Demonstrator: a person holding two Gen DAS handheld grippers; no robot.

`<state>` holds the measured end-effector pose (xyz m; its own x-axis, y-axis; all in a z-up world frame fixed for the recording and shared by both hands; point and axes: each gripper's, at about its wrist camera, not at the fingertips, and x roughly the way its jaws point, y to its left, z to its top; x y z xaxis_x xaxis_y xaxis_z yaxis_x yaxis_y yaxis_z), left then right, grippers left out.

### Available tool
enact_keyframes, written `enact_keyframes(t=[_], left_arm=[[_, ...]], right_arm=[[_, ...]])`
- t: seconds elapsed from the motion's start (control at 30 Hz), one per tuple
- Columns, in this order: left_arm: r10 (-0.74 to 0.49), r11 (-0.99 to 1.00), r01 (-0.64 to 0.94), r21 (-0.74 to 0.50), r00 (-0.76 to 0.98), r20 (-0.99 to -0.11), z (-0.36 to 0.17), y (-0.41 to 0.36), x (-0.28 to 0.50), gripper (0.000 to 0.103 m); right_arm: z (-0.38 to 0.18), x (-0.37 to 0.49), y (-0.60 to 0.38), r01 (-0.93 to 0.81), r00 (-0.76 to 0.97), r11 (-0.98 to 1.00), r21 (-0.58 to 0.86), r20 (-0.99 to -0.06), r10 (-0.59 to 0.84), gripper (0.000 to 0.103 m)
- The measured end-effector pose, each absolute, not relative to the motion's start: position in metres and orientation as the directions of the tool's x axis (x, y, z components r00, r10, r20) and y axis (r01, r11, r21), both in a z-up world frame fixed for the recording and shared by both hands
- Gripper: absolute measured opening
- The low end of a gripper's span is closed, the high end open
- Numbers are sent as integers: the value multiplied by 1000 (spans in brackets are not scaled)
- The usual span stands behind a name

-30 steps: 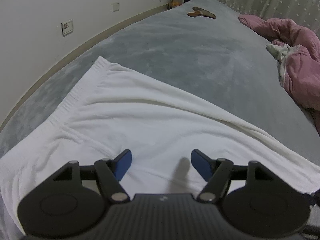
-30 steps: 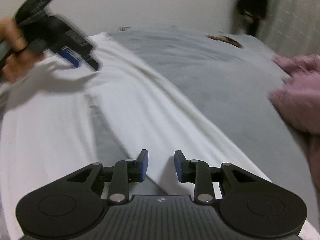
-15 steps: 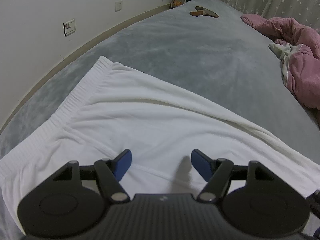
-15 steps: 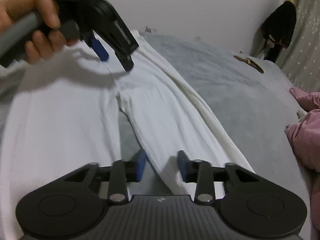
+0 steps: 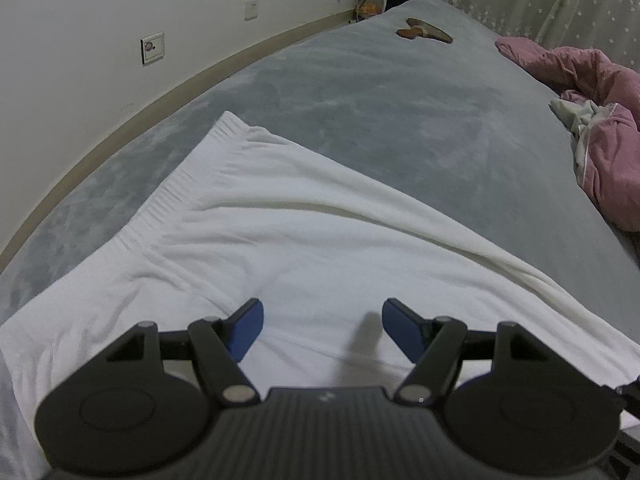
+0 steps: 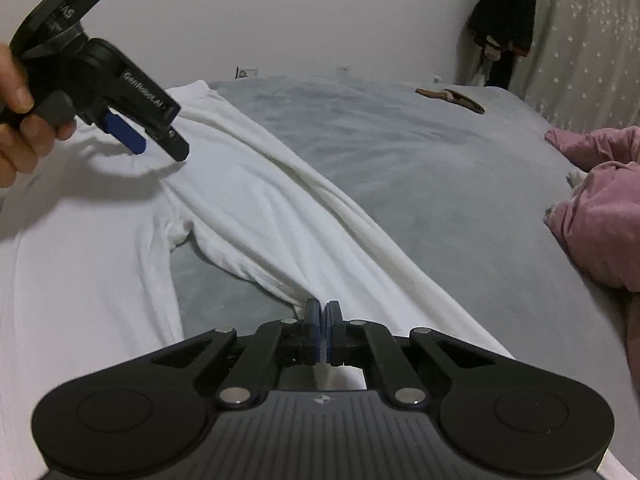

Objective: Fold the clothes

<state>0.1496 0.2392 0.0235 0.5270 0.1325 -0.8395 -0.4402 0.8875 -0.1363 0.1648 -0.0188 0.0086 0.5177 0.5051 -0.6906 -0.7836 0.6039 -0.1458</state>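
White trousers (image 5: 320, 240) lie spread on a grey bed (image 5: 380, 100), with the ribbed waistband (image 5: 176, 184) toward the wall. My left gripper (image 5: 322, 320) hovers open just above the seat of the trousers, nothing between its blue pads. In the right wrist view the trousers (image 6: 248, 208) run diagonally, the two legs parting around a grey gap. My right gripper (image 6: 322, 312) is shut on the inner edge of the far leg, and the cloth folds converge into its tips. The left gripper (image 6: 136, 140) shows at the upper left, held by a hand (image 6: 20, 132).
A pink quilt (image 5: 608, 152) is bunched at the bed's right side, also near my right gripper (image 6: 600, 208). A brown flat object (image 5: 424, 33) lies at the far end of the bed. A white wall with sockets (image 5: 153, 46) runs along the left. Dark clothing (image 6: 504, 20) hangs in the corner.
My right gripper has gone from open to shut, pinching the trouser leg's inner edge. The left gripper stays open and has barely shifted over the trousers.
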Motion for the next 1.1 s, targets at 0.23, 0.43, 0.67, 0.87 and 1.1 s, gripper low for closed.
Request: enact_keyframes(t=[0.23, 0.43, 0.67, 0.87, 1.1], left_arm=[[130, 876, -457, -155, 532, -837, 26, 246, 148, 69], [129, 871, -464, -160, 532, -837, 26, 249, 147, 69], [128, 835, -512, -201, 538, -833, 29, 268, 139, 69], [191, 799, -574, -179, 524, -830, 33, 286, 131, 69], [238, 750, -640, -168, 497, -834, 34, 306, 124, 68]], right_arm=[[19, 170, -17, -798, 495, 593, -111, -683, 537, 10], [24, 199, 3, -800, 501, 585, -131, -682, 533, 20], [21, 233, 35, -814, 504, 548, -193, -704, 500, 21], [16, 244, 67, -829, 490, 525, -194, -706, 512, 24], [17, 259, 86, -801, 503, 579, -151, -694, 516, 5]])
